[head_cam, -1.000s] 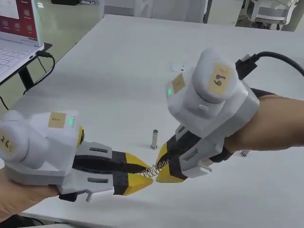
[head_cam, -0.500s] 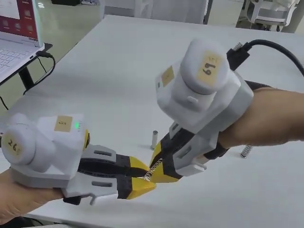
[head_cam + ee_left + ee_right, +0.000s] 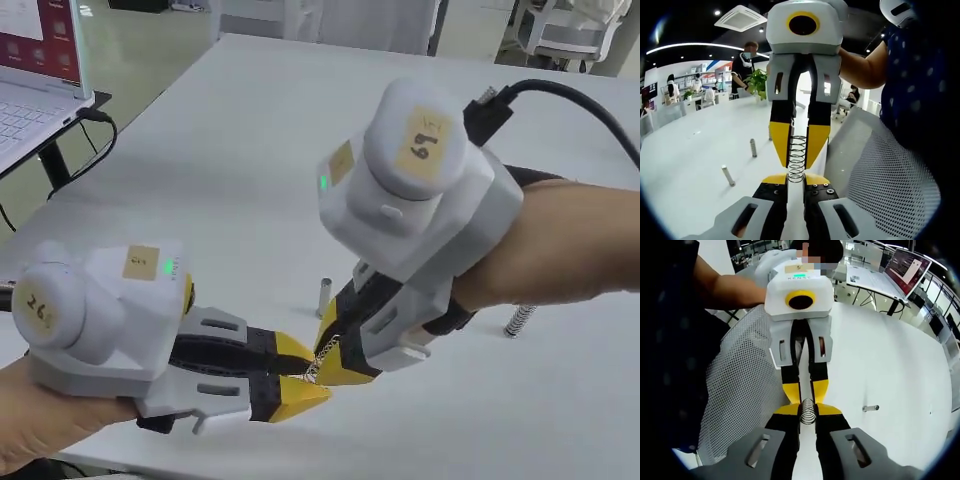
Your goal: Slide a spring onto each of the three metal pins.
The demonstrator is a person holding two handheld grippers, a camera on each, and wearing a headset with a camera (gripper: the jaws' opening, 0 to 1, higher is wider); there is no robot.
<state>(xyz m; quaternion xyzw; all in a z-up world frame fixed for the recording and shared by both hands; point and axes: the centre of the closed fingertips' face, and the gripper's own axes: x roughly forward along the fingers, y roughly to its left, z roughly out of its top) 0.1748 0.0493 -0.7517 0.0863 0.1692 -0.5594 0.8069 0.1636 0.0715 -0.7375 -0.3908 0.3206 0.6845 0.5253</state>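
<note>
The jaws of the left gripper (image 3: 796,178) are pinched on one end of a spring (image 3: 796,156), and the jaws of the right gripper (image 3: 808,411) close on it from the opposite side. The two meet tip to tip, with the coil running between both yellow pairs, held in the air over the near edge of the white counter (image 3: 250,150). Just beyond the meeting tips a metal pin (image 3: 325,296) stands upright on the counter. A second spring (image 3: 518,320) rests on the counter off to the right, beneath the person's right forearm — well apart from the pin. A black cable (image 3: 560,95) leaves the back of the right gripper; an open laptop (image 3: 30,60) sits at far left
</note>
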